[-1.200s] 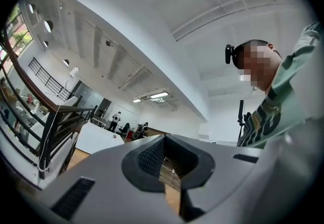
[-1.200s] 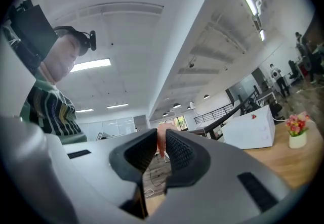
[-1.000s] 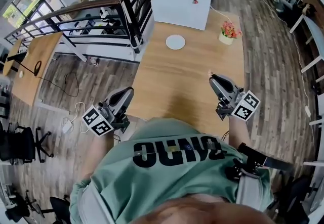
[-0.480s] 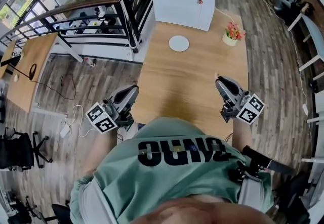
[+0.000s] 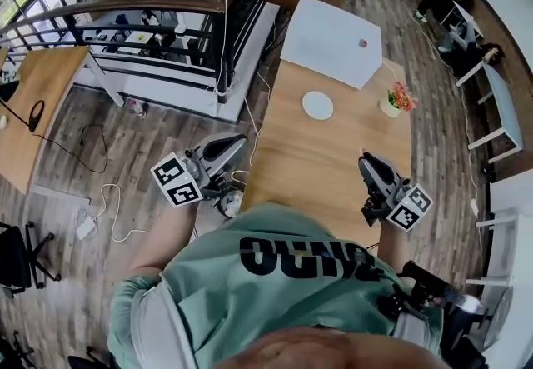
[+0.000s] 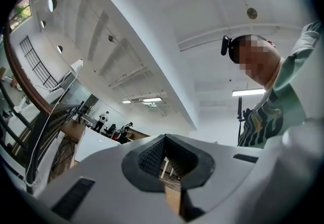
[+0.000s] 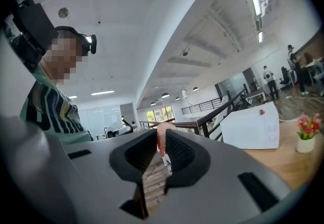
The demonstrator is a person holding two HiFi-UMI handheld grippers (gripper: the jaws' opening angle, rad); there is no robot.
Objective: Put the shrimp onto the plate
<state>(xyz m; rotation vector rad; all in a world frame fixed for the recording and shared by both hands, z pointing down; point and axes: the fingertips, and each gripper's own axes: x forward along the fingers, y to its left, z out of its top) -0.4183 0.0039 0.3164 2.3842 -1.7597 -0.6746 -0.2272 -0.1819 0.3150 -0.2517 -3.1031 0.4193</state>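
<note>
- The shirt (image 5: 308, 257) carried big black letters, seen upside down and creased; the word could not be read with any certainty.
- The cube (image 5: 176, 180) on the left gripper (image 5: 239, 142) and the cube (image 5: 410, 207) on the right gripper (image 5: 365, 160) bore black-and-white square codes, without readable letters.

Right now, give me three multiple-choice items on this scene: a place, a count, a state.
1. The plate lies: A on the floor; B on the table by the white box; C in the left jaws.
2. Plates on the table: A one; B two; C three.
3. Jaws of the right gripper: A empty; B on the plate; C closed on the shrimp.
Answers: B, it sits on the wood; A, only one shows; C, the pink shrimp is pinched between them.
</note>
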